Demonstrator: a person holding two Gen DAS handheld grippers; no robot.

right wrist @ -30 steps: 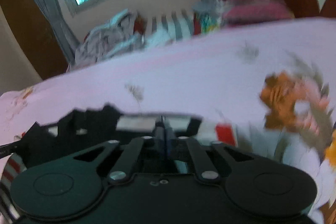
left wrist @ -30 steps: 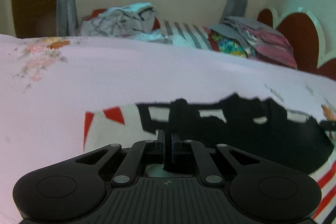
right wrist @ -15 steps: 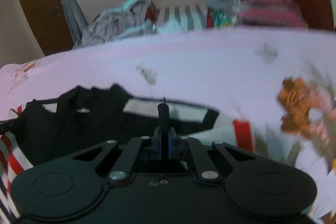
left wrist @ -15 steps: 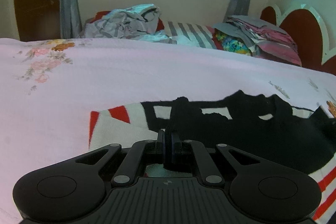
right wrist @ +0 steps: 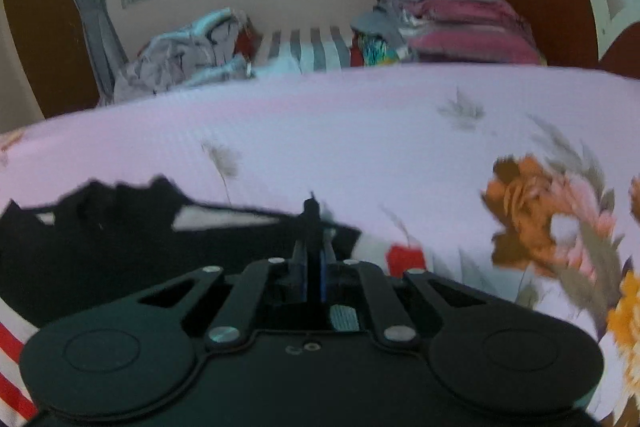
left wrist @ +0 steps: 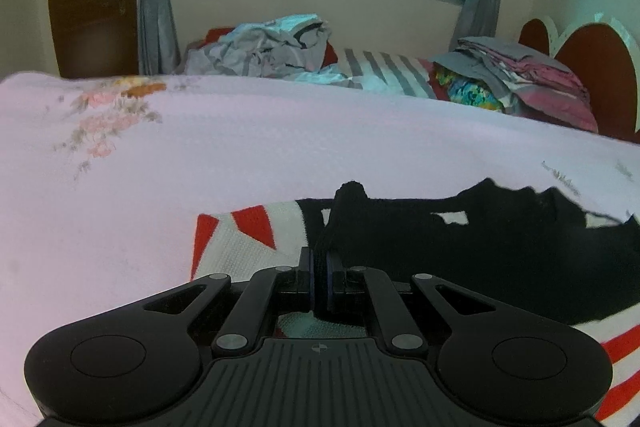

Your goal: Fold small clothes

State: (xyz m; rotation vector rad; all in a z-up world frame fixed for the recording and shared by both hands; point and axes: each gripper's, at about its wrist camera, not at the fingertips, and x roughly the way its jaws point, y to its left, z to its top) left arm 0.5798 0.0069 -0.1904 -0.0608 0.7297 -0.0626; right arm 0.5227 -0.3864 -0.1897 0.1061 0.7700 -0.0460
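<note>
A small black garment (left wrist: 480, 251) with white and red striped panels lies flat on the pink floral bedsheet (left wrist: 260, 147). My left gripper (left wrist: 319, 267) is shut on a raised bunch of its black fabric near the red and white corner. In the right wrist view the same garment (right wrist: 104, 239) stretches off to the left. My right gripper (right wrist: 314, 255) is shut on a thin black fold at the garment's right end, beside a small red patch (right wrist: 405, 258). What lies below either gripper body is hidden.
At the far side of the bed lie a crumpled grey heap of clothes (left wrist: 264, 47), a striped pillow (left wrist: 384, 71) and a stack of folded clothes (left wrist: 520, 75). A red headboard (left wrist: 592, 67) stands at the right. Beyond are a window, grey curtains and a brown door.
The right gripper has shifted a little down and sideways along the garment's edge, and a thin black fold now stands between its fingers. The left gripper keeps its hold in place.
</note>
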